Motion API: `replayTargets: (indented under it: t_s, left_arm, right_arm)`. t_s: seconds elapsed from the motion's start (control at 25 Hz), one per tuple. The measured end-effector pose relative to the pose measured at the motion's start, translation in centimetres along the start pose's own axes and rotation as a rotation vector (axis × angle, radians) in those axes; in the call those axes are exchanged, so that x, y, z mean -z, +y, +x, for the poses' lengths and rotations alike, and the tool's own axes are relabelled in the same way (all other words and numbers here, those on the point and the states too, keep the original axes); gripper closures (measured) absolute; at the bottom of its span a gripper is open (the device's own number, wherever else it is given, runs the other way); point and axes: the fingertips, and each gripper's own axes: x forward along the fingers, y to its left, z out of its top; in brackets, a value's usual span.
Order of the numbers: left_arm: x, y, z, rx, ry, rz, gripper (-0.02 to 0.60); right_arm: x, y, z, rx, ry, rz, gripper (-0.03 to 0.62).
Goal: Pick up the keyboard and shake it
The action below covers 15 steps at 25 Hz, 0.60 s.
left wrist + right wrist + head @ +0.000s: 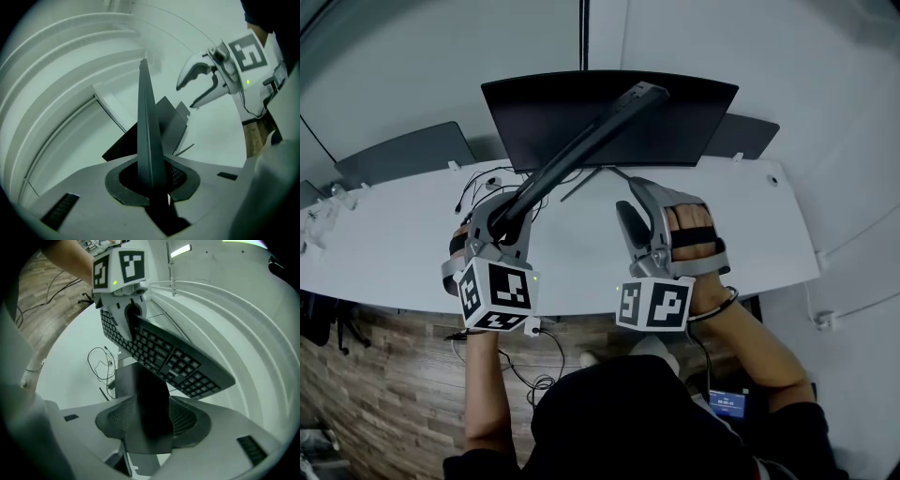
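Note:
The black keyboard (581, 150) is off the desk, held by one end and slanting up toward the monitor; the head view shows it edge-on. My left gripper (502, 220) is shut on its near end. In the left gripper view the keyboard (147, 131) stands as a thin upright edge between the closed jaws of the left gripper (150, 187). The right gripper view shows its keys (173, 357) and the left gripper (129, 317) clamped on it. My right gripper (630, 202) hovers beside it to the right, open and empty, as the left gripper view also shows the right gripper (186, 97).
A dark monitor (675, 122) stands at the back of the white desk (394, 244). Loose cables (478, 187) lie on the desk left of the monitor. Grey divider panels (403, 155) stand behind the desk. The desk's near edge runs just under both hands.

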Motion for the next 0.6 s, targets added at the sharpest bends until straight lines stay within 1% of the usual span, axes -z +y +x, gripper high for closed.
replayTargets:
  t_s: [0.12,0.24,0.44,0.6]
  left_arm:
    - [-0.6,0.6,-0.3,0.018,-0.066,-0.109,0.502]
    - [-1.0,1.2,-0.6,0.028,-0.114,-0.195,0.502]
    - [-2.0,0.9,-1.0,0.047,-0.187,-0.292,0.502]
    - [-2.5,1.9,-1.6,0.057,-0.225,-0.351,0.502]
  right_arm:
    - [0.8,0.4,0.5,0.003,0.021,-0.014,0.382]
    - [1.1,0.9,0.8,-0.03,0.027,0.013,0.384]
    - [2.5,2.3,1.2,-0.073,0.041,0.09,0.385]
    - [2.9,3.0,2.0,-0.103,0.067,0.135,0.385]
